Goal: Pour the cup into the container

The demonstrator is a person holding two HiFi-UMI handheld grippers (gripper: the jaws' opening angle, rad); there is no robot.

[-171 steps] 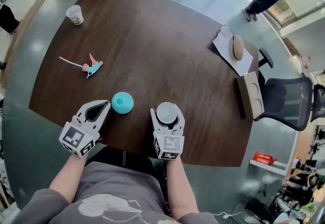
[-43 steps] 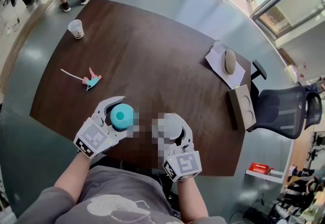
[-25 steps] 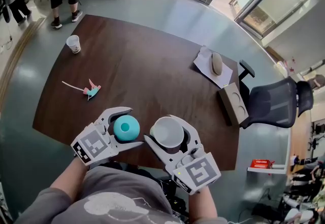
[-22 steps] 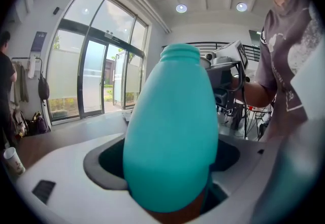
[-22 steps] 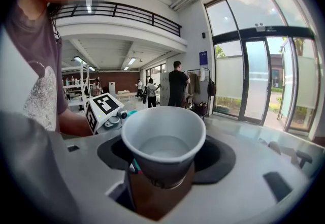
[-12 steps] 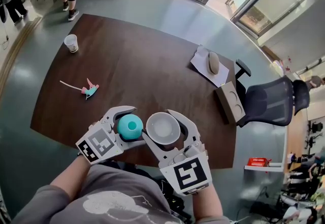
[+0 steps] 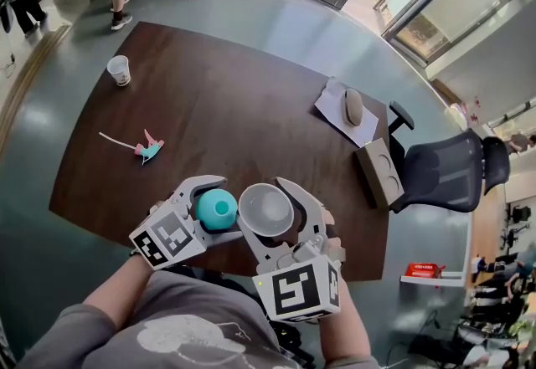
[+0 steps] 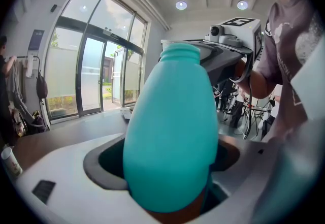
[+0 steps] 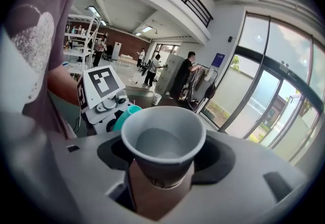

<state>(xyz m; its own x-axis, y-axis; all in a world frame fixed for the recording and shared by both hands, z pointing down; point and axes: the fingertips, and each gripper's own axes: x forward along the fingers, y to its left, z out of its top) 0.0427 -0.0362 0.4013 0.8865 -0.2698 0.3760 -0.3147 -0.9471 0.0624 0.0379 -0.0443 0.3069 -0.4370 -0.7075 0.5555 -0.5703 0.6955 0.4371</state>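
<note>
Right tongs clamp the cup, left tongs clamp the teal container, cup sitting right at its 3 o'clock, rims nearly touching.

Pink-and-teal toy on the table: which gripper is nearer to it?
Left. The left gripper, shut on the teal bottle, is nearer the person and slightly right of the toy; the right gripper, holding the cup, is farther right, beyond the left one.
</note>
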